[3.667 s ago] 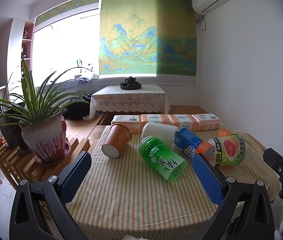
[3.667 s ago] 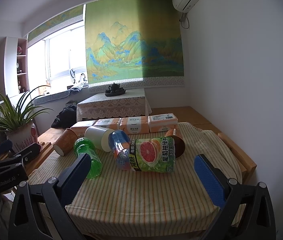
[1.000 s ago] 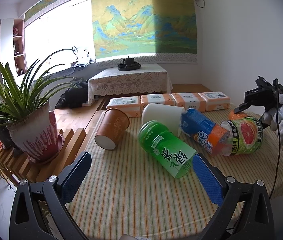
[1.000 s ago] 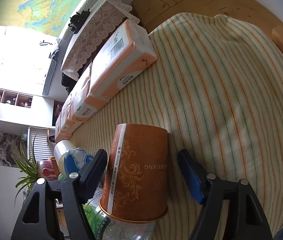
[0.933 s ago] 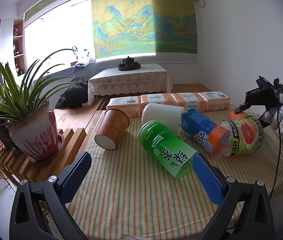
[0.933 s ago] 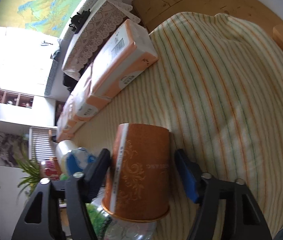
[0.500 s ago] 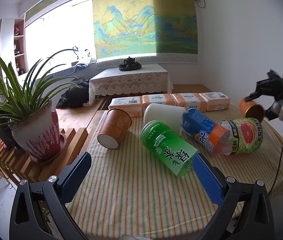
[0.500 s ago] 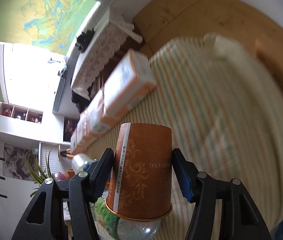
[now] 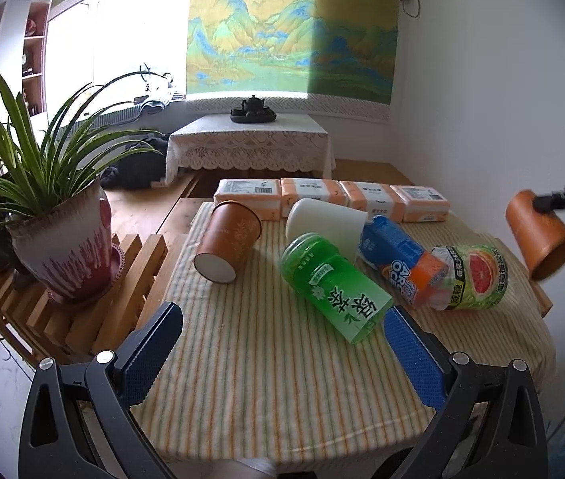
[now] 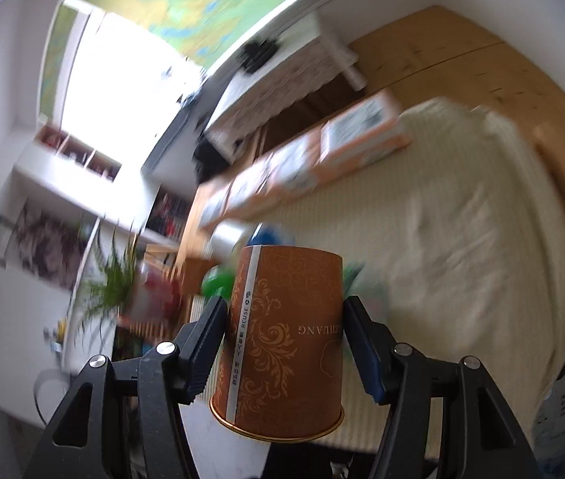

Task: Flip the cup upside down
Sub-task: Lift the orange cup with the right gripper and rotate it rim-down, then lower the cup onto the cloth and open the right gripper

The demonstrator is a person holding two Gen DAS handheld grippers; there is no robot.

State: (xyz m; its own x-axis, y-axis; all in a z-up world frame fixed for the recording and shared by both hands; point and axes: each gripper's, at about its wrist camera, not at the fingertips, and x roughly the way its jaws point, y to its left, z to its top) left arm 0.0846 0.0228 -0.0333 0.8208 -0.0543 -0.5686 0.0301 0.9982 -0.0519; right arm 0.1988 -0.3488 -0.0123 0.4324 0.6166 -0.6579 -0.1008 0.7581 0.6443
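Observation:
My right gripper (image 10: 286,343) is shut on a brown paper cup (image 10: 282,343) with a gold pattern, one pad on each side, and holds it in the air above the striped tablecloth (image 10: 462,247). The left wrist view shows that cup (image 9: 538,235) tilted, rim down and to the right, off the table's right edge. A second brown cup (image 9: 228,241), a white cup (image 9: 324,223) and a green cup (image 9: 334,291) lie on their sides. My left gripper (image 9: 282,343) is open and empty, low over the table's near part.
A blue cup (image 9: 398,255) and a grapefruit-print cup (image 9: 470,275) lie at the right of the tablecloth (image 9: 262,359). Orange tissue packs (image 9: 330,195) line the far edge. A potted plant (image 9: 67,239) stands on a slatted rack at the left.
My right gripper closed on the brown cup, lifted it off the table and carried it up and to the right while turning. The left gripper stayed almost still.

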